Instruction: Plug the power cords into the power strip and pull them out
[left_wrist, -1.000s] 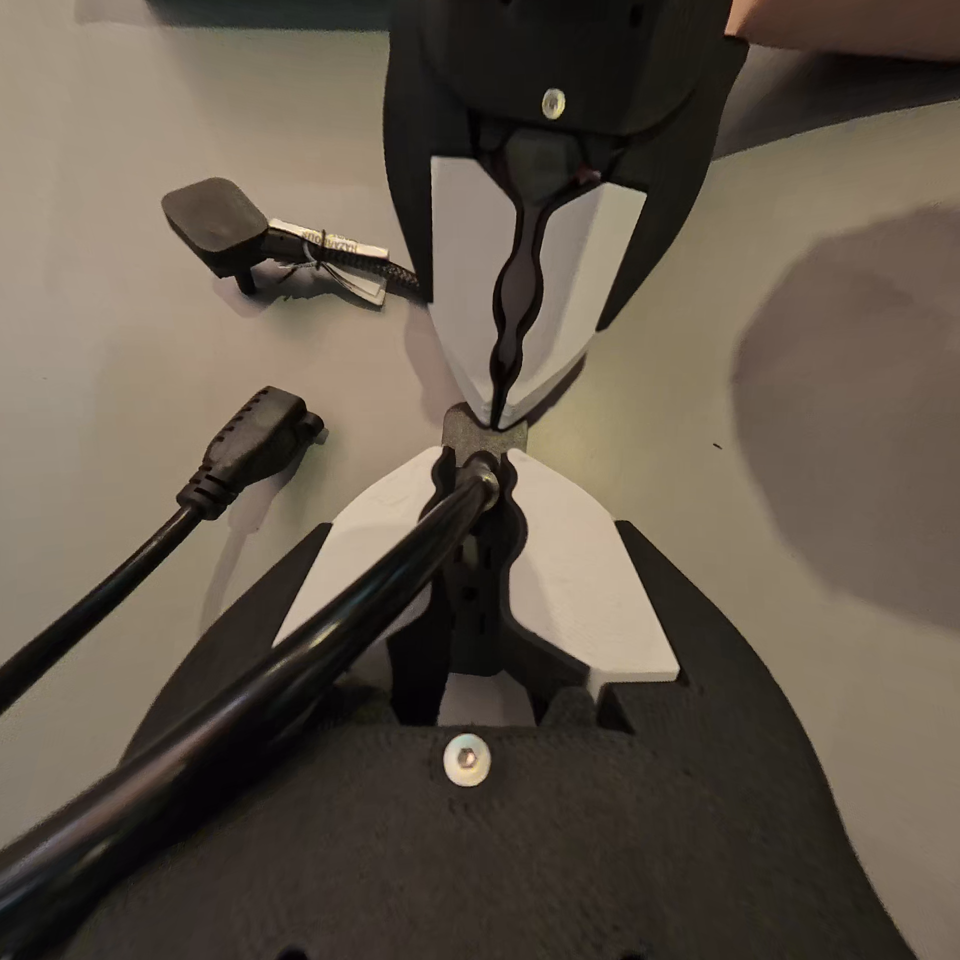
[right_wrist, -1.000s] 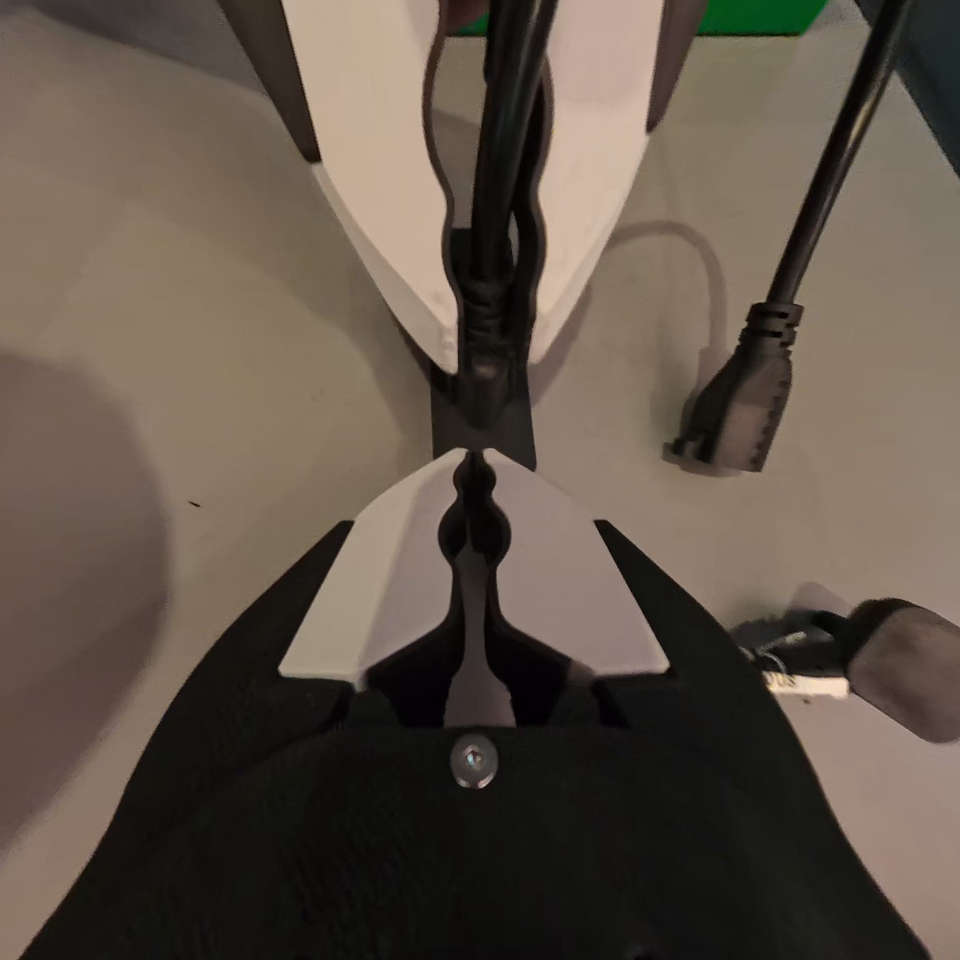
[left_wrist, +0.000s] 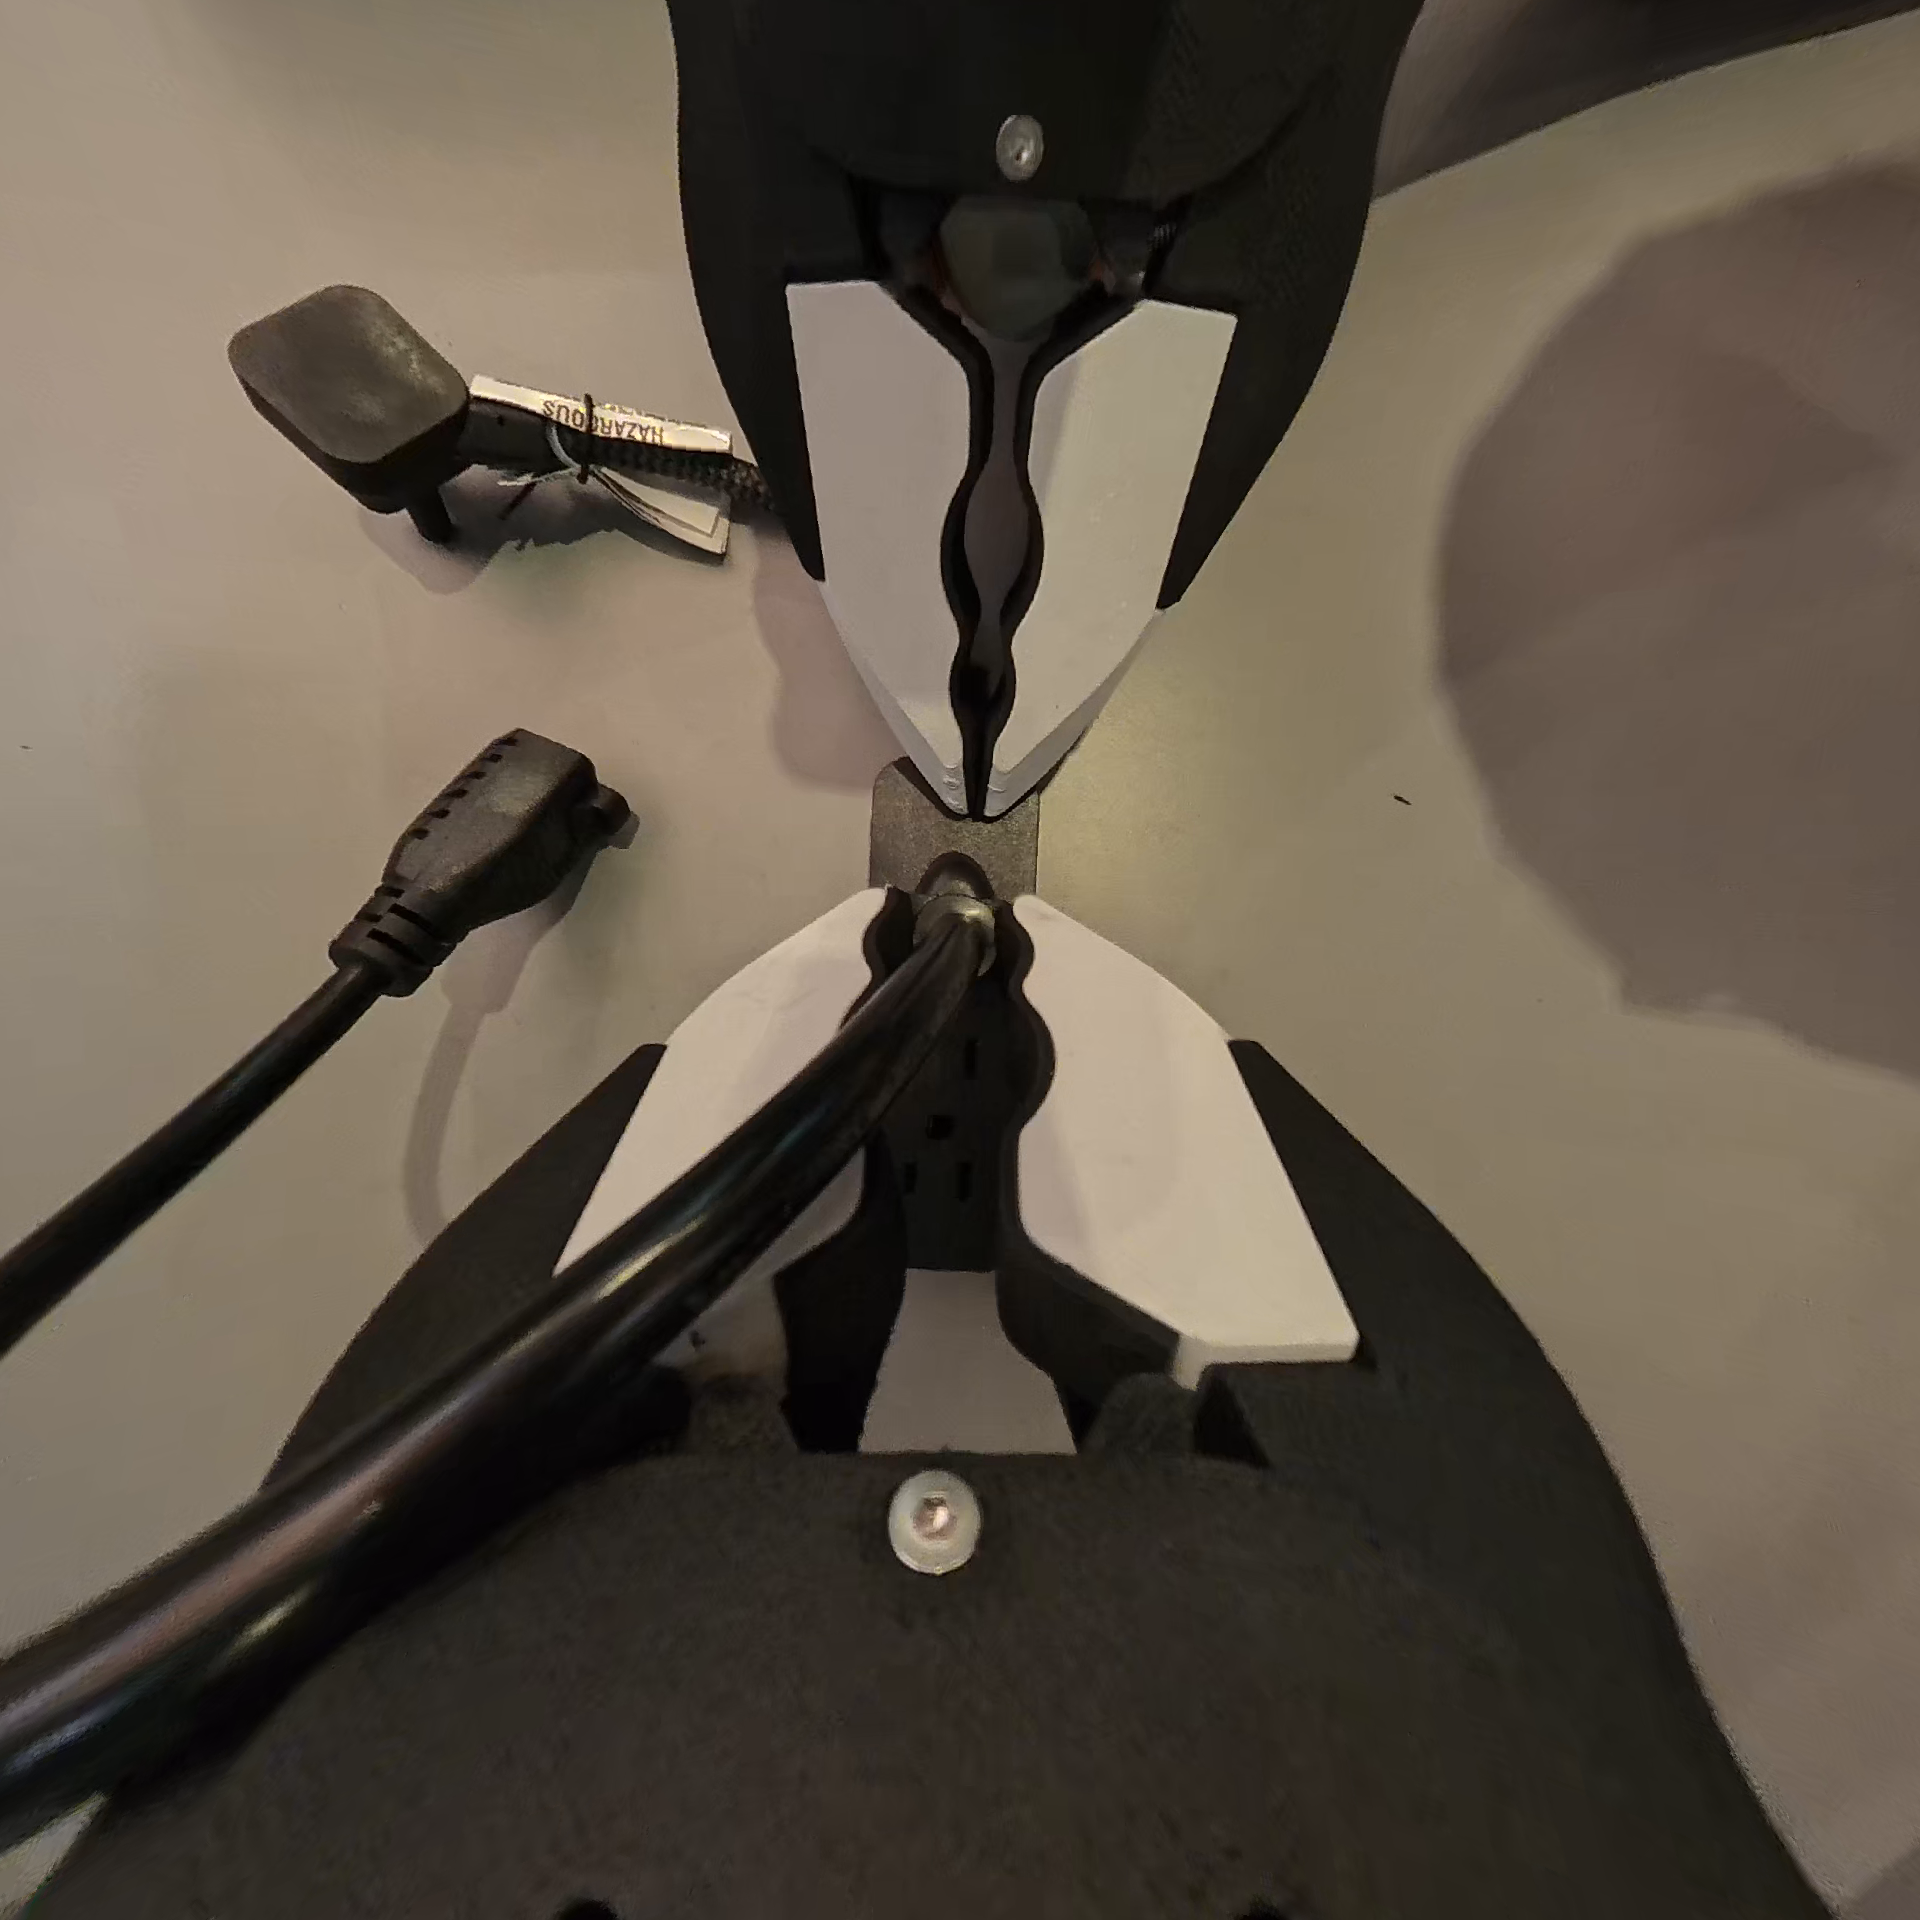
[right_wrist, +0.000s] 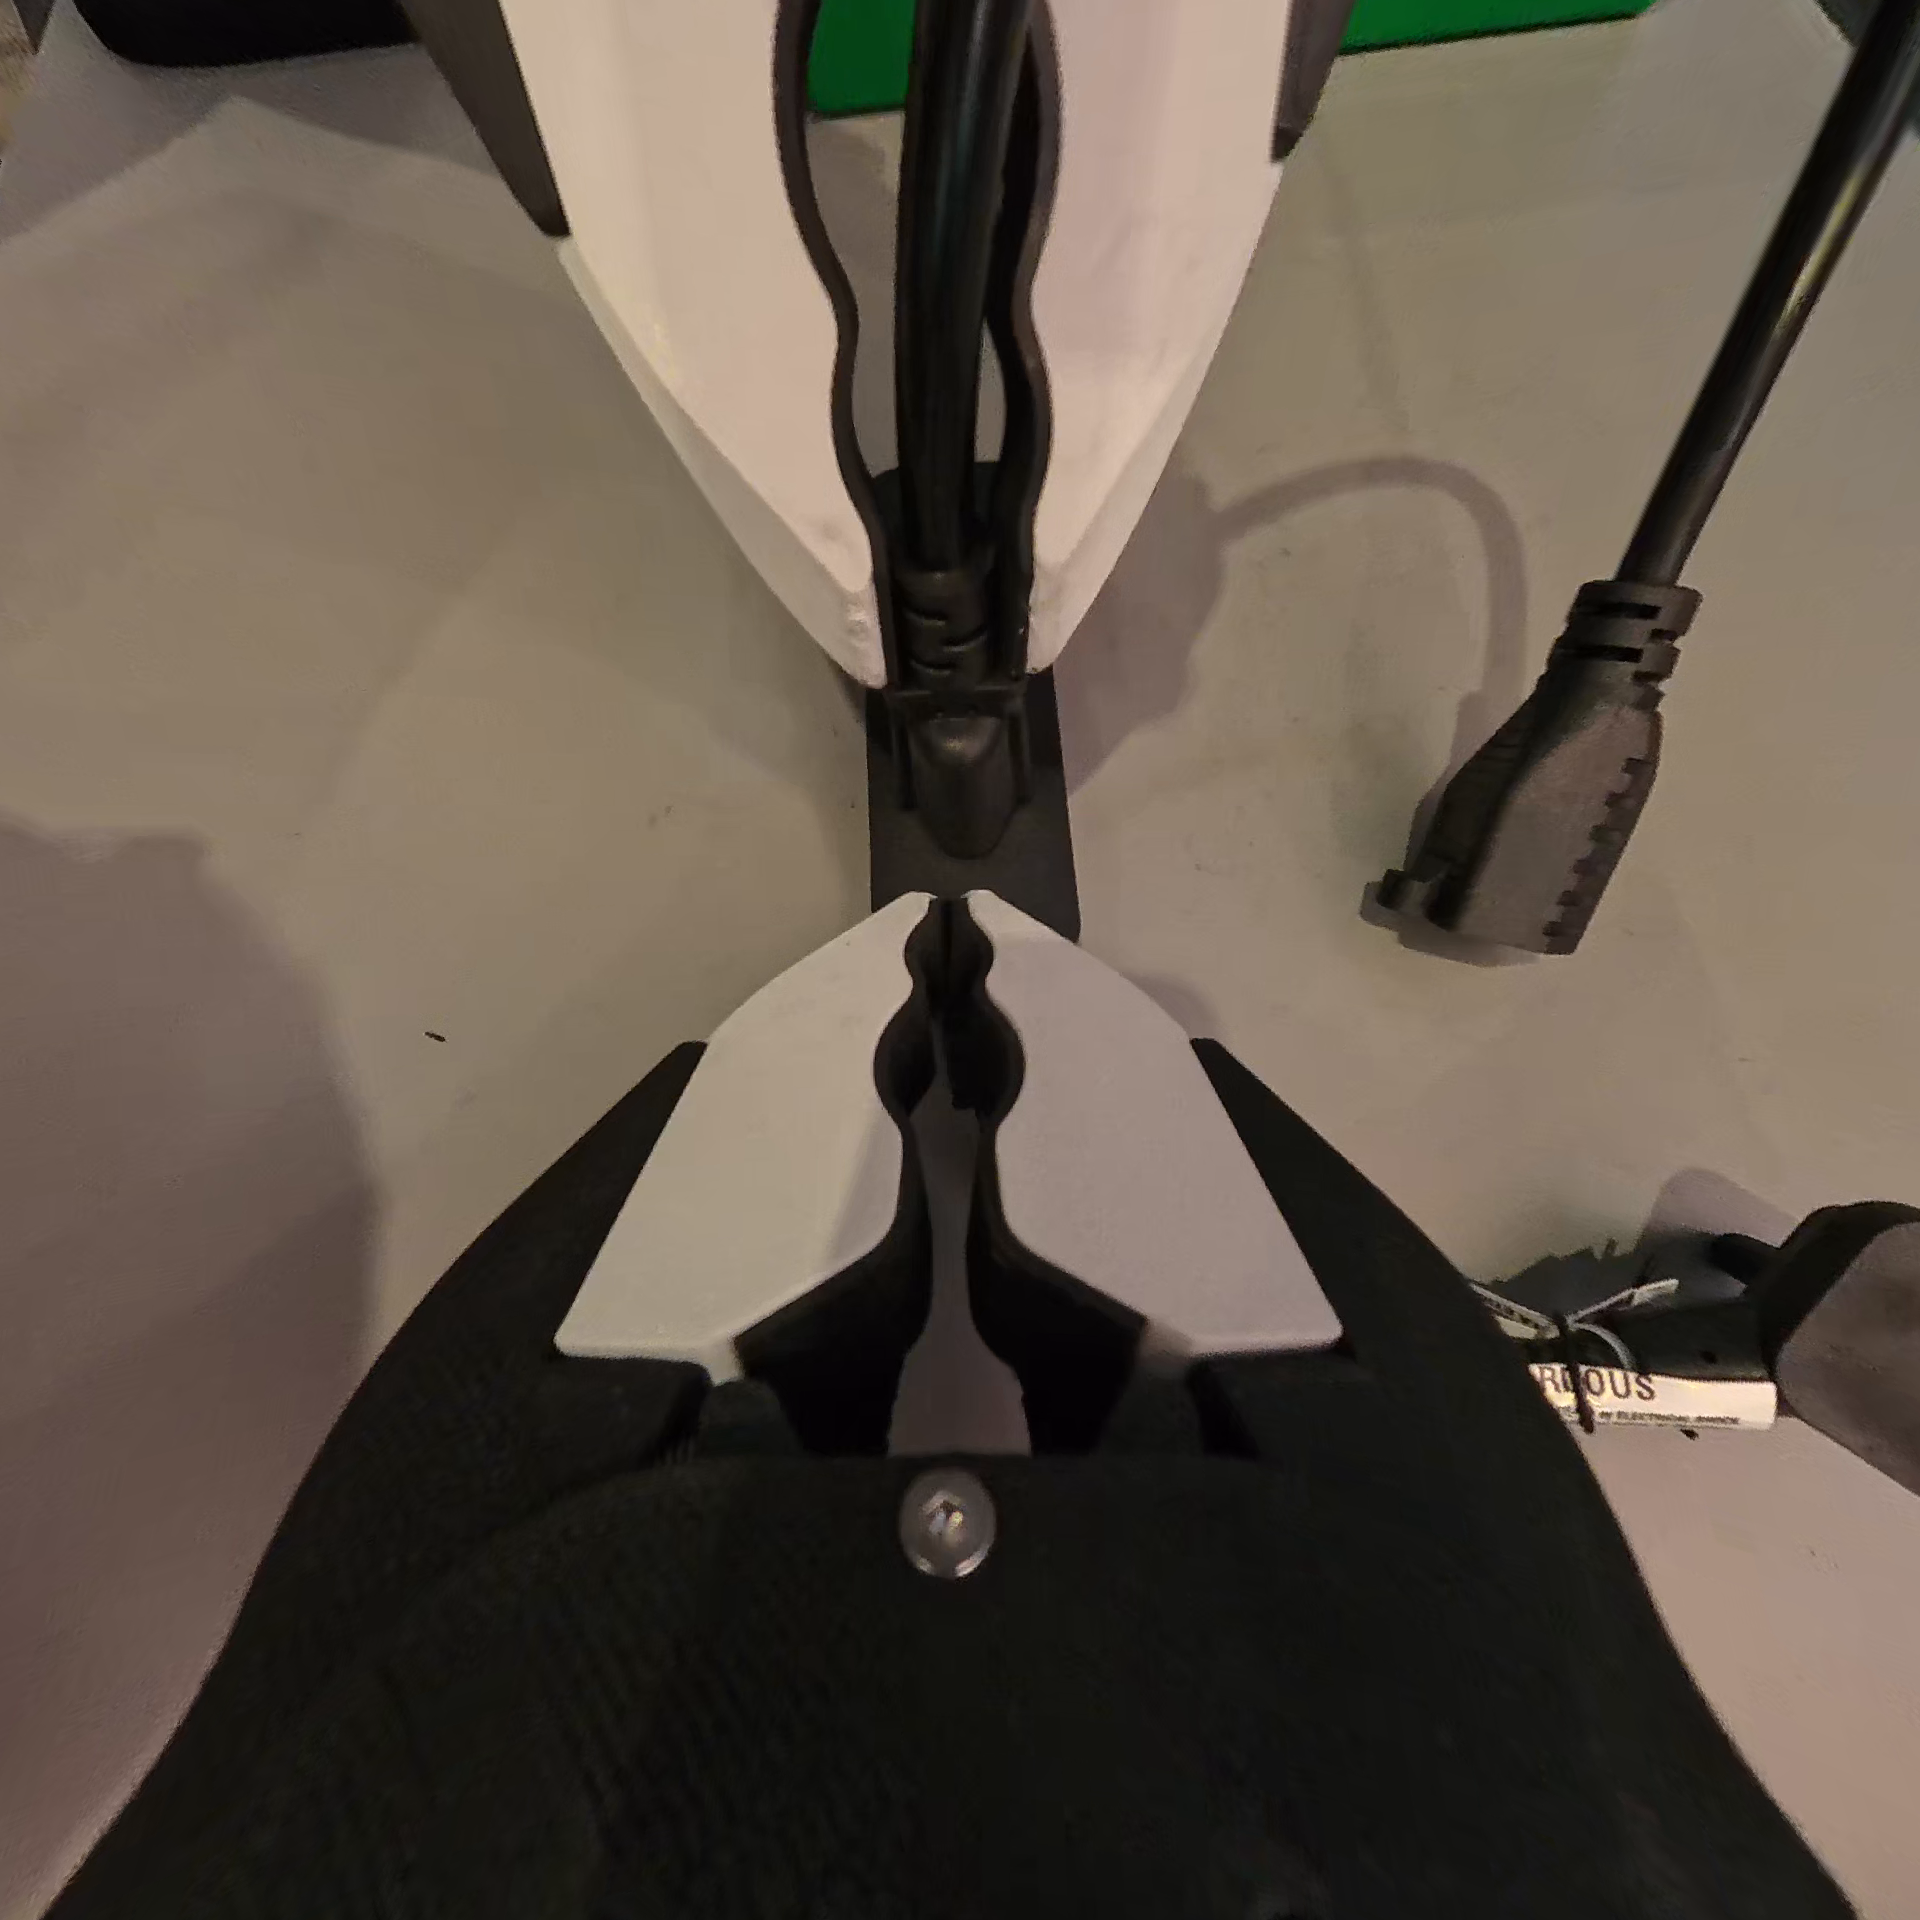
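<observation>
While left fingers (left_wrist: 951, 914) clamp the cord plug (left_wrist: 951, 883) | right fingers (right_wrist: 948, 914) closed, touching power strip (right_wrist: 1044, 862)

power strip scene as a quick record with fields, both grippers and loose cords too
power strip: black, flat on the table, between both grippers
left gripper: shut on plugged cord at its plug
right gripper: shut, tips at the strip's end
loose cord connector: lying on the table beside the strip
flat black plug: tagged, unplugged, on the table
</observation>
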